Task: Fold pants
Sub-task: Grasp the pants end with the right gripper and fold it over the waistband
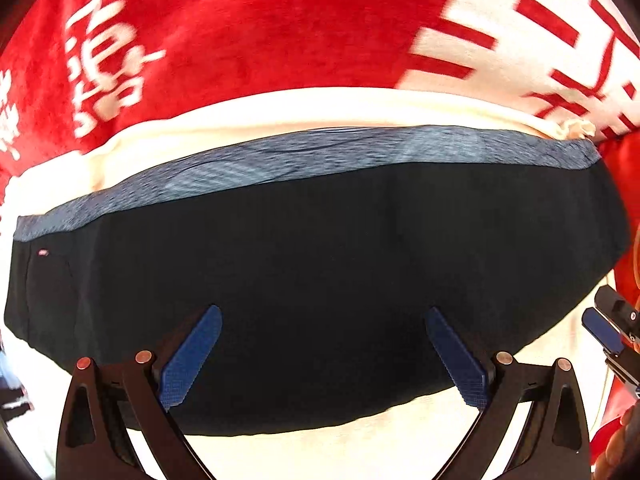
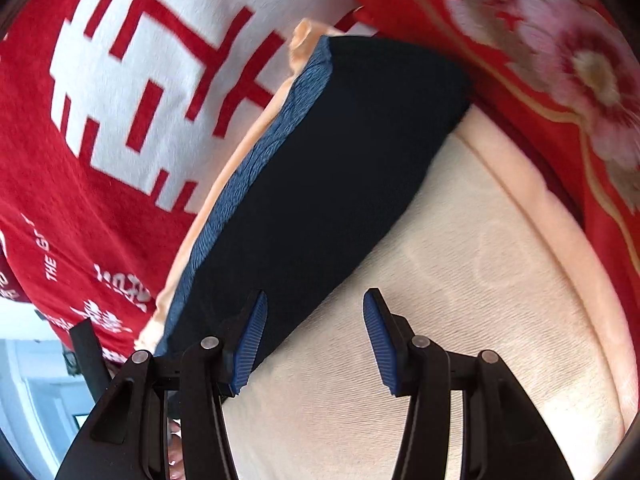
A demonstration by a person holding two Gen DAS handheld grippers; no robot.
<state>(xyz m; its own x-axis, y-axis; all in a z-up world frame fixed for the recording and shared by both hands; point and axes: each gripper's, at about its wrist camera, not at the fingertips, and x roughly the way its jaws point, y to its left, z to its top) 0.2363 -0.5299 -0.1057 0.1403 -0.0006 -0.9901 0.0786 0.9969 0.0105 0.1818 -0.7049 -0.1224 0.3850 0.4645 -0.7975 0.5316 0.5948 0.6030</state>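
Note:
The dark navy pants (image 1: 320, 248) lie folded into a compact block with a blue-grey waistband (image 1: 304, 156) along the far edge. They rest on a cream cloth (image 1: 320, 452). My left gripper (image 1: 323, 309) hovers straight above them, jaws wide open with nothing held. In the right wrist view the pants (image 2: 320, 180) run diagonally, waistband (image 2: 248, 168) on their left side. My right gripper (image 2: 316, 295) stands open over the near edge of the pants, its left finger above the dark fabric and its right finger above the cream cloth (image 2: 460, 280). The right gripper (image 1: 608, 328) also shows at the left view's right edge.
A red blanket with white characters (image 1: 240, 32) lies beyond the cream cloth. The same red blanket (image 2: 120, 80) fills the left of the right wrist view. A red floral quilt (image 2: 560, 60) is bunched beside the pants at the upper right. A floor or room corner (image 2: 36, 380) shows at the lower left.

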